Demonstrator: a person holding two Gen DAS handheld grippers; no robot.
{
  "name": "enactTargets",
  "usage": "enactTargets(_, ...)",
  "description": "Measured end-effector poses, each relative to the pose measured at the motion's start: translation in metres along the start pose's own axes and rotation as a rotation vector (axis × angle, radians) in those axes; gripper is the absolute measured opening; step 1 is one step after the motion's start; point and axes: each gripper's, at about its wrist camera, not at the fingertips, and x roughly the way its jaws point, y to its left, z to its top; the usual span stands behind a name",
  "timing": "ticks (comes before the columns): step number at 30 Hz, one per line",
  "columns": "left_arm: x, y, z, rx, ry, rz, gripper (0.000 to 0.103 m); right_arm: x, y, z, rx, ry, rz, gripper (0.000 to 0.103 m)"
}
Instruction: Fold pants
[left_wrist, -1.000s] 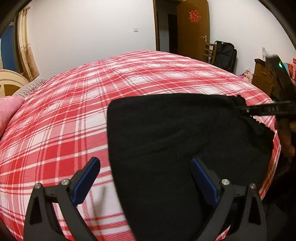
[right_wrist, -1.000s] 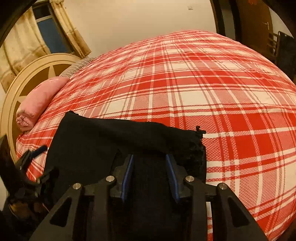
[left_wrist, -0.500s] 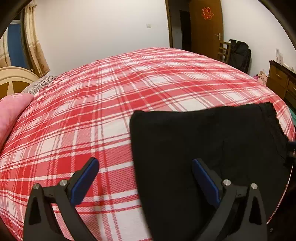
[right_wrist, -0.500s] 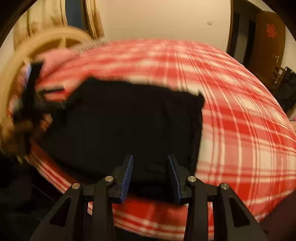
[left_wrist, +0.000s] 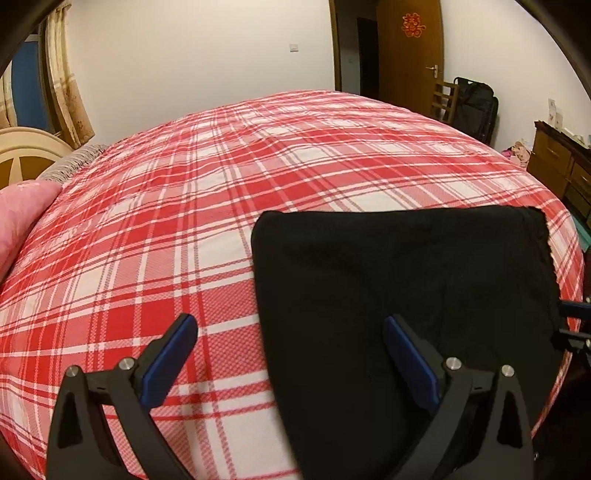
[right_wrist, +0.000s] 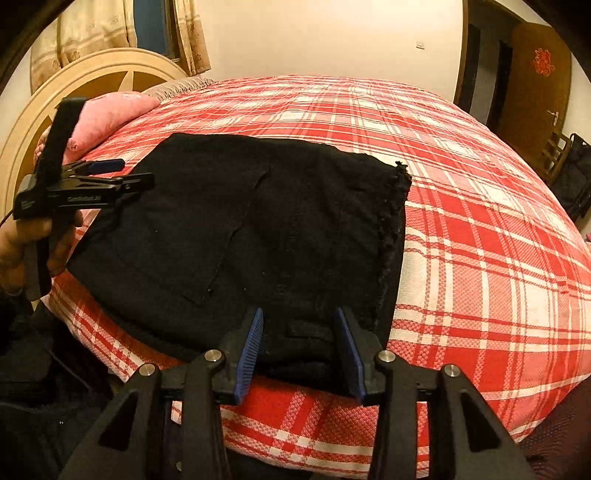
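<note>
The black pants (left_wrist: 406, 280) lie folded into a flat rectangle on the red plaid bedspread (left_wrist: 184, 221), close to the bed's near edge. My left gripper (left_wrist: 288, 328) hovers open and wide over the pants' left edge, holding nothing. In the right wrist view the pants (right_wrist: 258, 221) spread ahead with a frayed hem at the right. My right gripper (right_wrist: 299, 321) stands partly open at their near edge, the cloth lying loose behind its fingers. The left gripper (right_wrist: 129, 173) shows there at the pants' left side, held by a hand (right_wrist: 22, 236).
A pink pillow (right_wrist: 107, 118) and a round headboard (right_wrist: 92, 74) are at the bed's head. A wooden door (left_wrist: 410, 48), a chair with a black bag (left_wrist: 474, 103) and a dresser (left_wrist: 557, 162) stand beyond the bed. The bedspread stretches bare past the pants.
The right gripper has let the pants' corner down and drawn back to the bed's near edge. The pants now lie flat. The left gripper has shifted a little leftward, still open.
</note>
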Motion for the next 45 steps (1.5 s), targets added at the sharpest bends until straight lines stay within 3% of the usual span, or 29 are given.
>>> enactTargets(4,-0.014,0.003,-0.010,-0.010,-0.002,-0.022,0.102,-0.021,0.005,0.015,0.004,-0.038,-0.016,0.045)
enactTargets(7,-0.023,0.005,-0.020,-0.013,-0.005,-0.029,0.102,-0.045,0.017,0.045,-0.006,-0.123,0.078,0.045)
enactTargets(10,-0.029,0.004,-0.031,-0.027,-0.005,-0.050,0.102,-0.037,0.029,0.086,-0.003,-0.127,0.198,0.045)
enactTargets(15,-0.024,-0.005,-0.048,-0.008,0.010,-0.065,0.103,0.035,0.058,0.157,0.009,-0.021,0.352,0.045)
enactTargets(18,-0.022,-0.005,-0.050,-0.018,0.014,-0.092,0.103,0.090,0.078,0.188,0.007,0.062,0.340,0.043)
enactTargets(20,-0.019,-0.004,-0.051,-0.026,0.015,-0.103,0.103,0.131,0.091,0.199,0.005,0.156,0.353,0.022)
enactTargets(23,-0.016,0.000,-0.055,-0.058,0.017,-0.137,0.103,0.173,0.103,0.197,-0.029,0.251,0.245,0.019)
enactTargets(28,-0.015,0.000,-0.056,-0.059,0.001,-0.144,0.103,0.171,0.085,0.193,0.010,0.224,0.259,0.019)
enactTargets(31,-0.021,0.002,-0.054,-0.059,-0.008,-0.145,0.103,0.138,0.062,0.186,0.064,0.153,0.281,0.024)
enactTargets(34,-0.038,0.017,-0.049,-0.108,-0.072,-0.133,0.103,0.090,0.028,0.167,0.122,0.062,0.342,0.057)
enactTargets(36,-0.042,0.030,-0.045,-0.161,-0.086,-0.139,0.103,0.056,0.007,0.149,0.143,0.000,0.328,0.057)
enactTargets(39,-0.028,0.041,-0.041,-0.200,-0.035,-0.130,0.103,0.007,-0.039,0.113,0.215,-0.062,0.250,0.057)
enactTargets(45,-0.014,0.030,-0.034,-0.169,0.003,-0.124,0.103,-0.019,-0.104,0.045,0.375,-0.043,0.156,0.060)
